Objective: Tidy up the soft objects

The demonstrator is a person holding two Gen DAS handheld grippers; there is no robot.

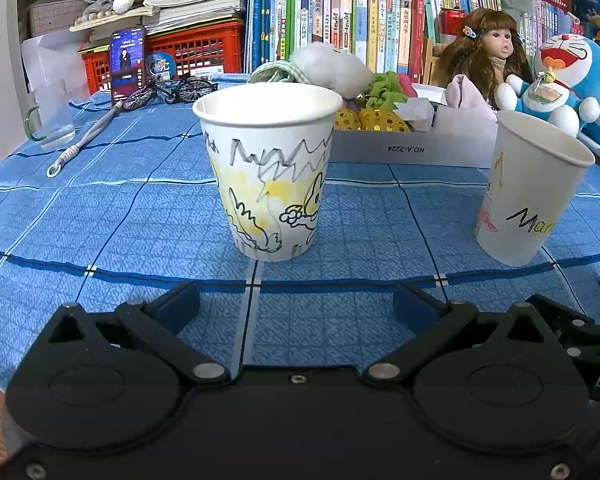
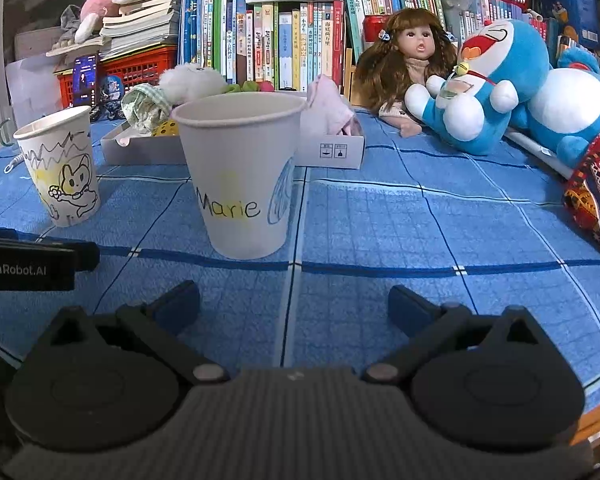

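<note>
Nearest us: left tongs [image 1: 296,300], jaws fully spread, nothing between; right tongs [image 2: 294,300] likewise wide apart, empty. Both hover over blue checked cloth on bench [image 2: 420,232].

Doodle cup [image 1: 266,168] w/ zigzag + rabbit drawing stands upright just ahead of left tongs, mouth up, long axis vertical. "Marie" cup [image 2: 242,176] upright ahead of right tongs, same orientation.

Soft objs: white plush [image 1: 332,66], green fabric [image 1: 388,88], pink cloth [image 2: 330,106] piled in white box [image 1: 412,148] behind cups.
</note>
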